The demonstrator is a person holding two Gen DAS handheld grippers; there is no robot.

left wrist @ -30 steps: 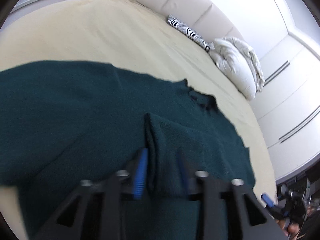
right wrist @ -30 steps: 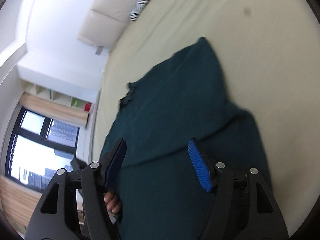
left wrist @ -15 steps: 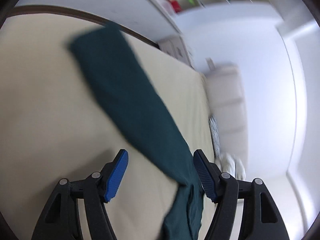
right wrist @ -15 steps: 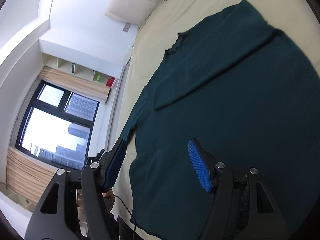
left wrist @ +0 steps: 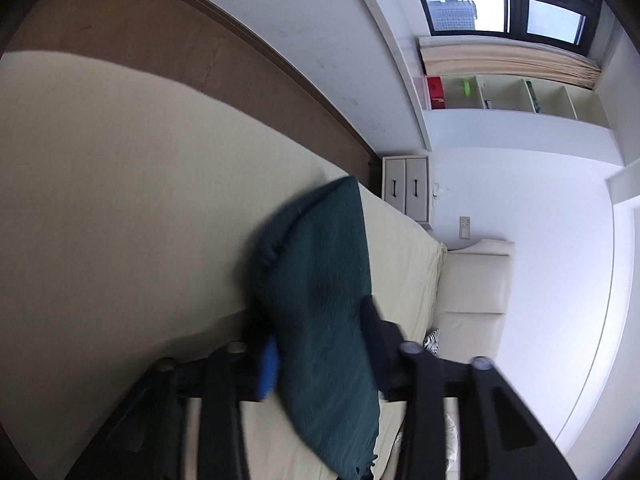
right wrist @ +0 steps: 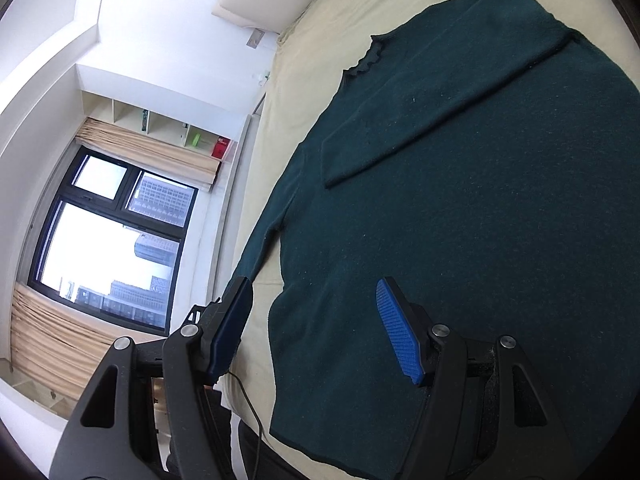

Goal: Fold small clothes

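1. Far left in the left wrist view, the cream bed [left wrist: 120, 208] is seen running away beneath the tool, with a brown floor strip beyond it.
2. At centre, the left gripper [left wrist: 320, 344] is found closed down on a sleeve [left wrist: 320, 280] of the dark green sweater [right wrist: 480, 220]; the cloth is pinched between the blue pads [left wrist: 269, 364] and drapes forward over them. The frame is smeared here, so how deep the bite goes can only be guessed.
3. The sleeve's long axis is read as running straight ahead of the left gripper, its cuff end farthest away and hanging clear of the bed.
4. To the right, a bedside drawer unit [left wrist: 406, 188] and the padded headboard [left wrist: 472, 280] are picked up.
5. Over to the right wrist view: at left, the window [right wrist: 108, 240] is caught, then the right gripper [right wrist: 316, 328] is shown spread wide, nothing between its pads.
6. The sweater body is laid flat on the bed, ahead and to the right of that gripper, its hem nearest the tool and its neckline farthest off.
7. One sleeve [right wrist: 440, 104] is already laid diagonally across the chest.
8. The key relation: the remaining sleeve is held by the left gripper, so that hand is judged the nearer, and the sleeve would need carrying inward across the body, toward the folded one.
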